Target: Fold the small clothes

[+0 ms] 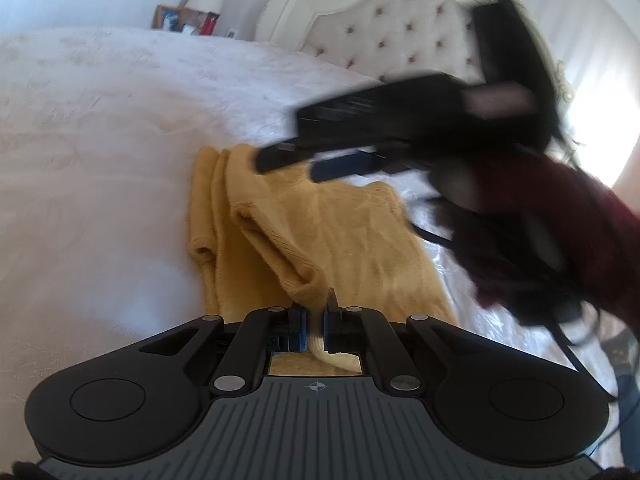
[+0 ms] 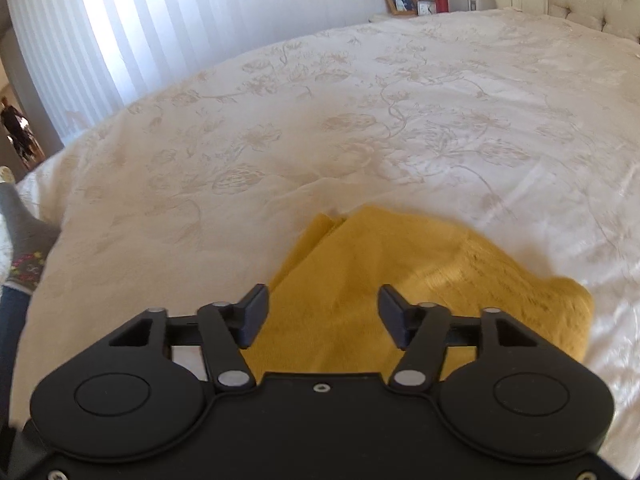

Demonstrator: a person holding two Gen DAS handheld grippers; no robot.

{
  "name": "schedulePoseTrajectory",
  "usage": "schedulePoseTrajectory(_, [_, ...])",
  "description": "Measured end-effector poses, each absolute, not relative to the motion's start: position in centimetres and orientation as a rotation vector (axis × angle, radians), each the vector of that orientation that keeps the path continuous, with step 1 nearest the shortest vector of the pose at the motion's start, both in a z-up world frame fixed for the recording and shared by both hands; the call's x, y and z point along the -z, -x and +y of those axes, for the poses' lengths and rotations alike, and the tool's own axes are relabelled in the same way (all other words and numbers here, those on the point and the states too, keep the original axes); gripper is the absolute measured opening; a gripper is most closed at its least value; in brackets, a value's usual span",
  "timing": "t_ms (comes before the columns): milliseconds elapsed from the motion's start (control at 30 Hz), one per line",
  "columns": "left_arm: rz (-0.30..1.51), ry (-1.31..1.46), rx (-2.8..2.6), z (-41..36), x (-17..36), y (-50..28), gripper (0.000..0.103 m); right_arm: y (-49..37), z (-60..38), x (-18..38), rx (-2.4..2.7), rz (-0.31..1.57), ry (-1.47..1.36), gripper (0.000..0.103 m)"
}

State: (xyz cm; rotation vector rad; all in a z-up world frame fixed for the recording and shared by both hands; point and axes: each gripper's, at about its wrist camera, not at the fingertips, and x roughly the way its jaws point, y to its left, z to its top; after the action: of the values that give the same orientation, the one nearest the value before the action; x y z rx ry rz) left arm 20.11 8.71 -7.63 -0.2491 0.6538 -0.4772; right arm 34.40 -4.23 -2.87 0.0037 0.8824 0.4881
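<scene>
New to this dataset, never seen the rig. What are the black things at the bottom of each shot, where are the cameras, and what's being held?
No robot here: a person holds a two-finger tool in each hand, and a fisheye camera on each tool looks forward along its fingers.

The left wrist view shows the left tongs shut on a folded edge of the mustard-yellow knitted garment, which lies on the white floral bedspread. The blurred black shape crossing above is the right tongs, held by an arm in a dark red sleeve.

The right wrist view shows those right tongs open above the same garment, gripping nothing.
</scene>
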Motion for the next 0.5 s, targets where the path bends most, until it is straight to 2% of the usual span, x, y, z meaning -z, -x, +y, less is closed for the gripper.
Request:
schedulePoseTrajectory(200, [0.662, 0.247, 0.469, 8.6, 7.6, -20.2, 0.006, -37.2, -1.3, 4.3, -0.446, 0.971, 0.052, 0.07])
schedulePoseTrajectory(233, [0.663, 0.247, 0.468, 8.6, 7.6, -20.3, 0.006, -37.5, -0.9, 4.6, -0.438, 0.988, 0.065, 0.068])
schedulePoseTrajectory(300, [0.663, 0.245, 0.466, 8.8, 7.6, -20.4, 0.006, -37.7, -0.5, 5.2, -0.424, 0.999, 0.11, 0.038])
schedulePoseTrajectory(333, [0.665, 0.245, 0.464, 8.8, 7.7, -20.4, 0.006, -37.6, -0.5, 5.3, -0.418, 0.993, 0.131, 0.014])
schedulePoseTrajectory(500, [0.653, 0.254, 0.453, 8.6, 7.5, -19.7, 0.006, -36.1, -1.5, 4.1, -0.442, 0.927, 0.081, 0.011])
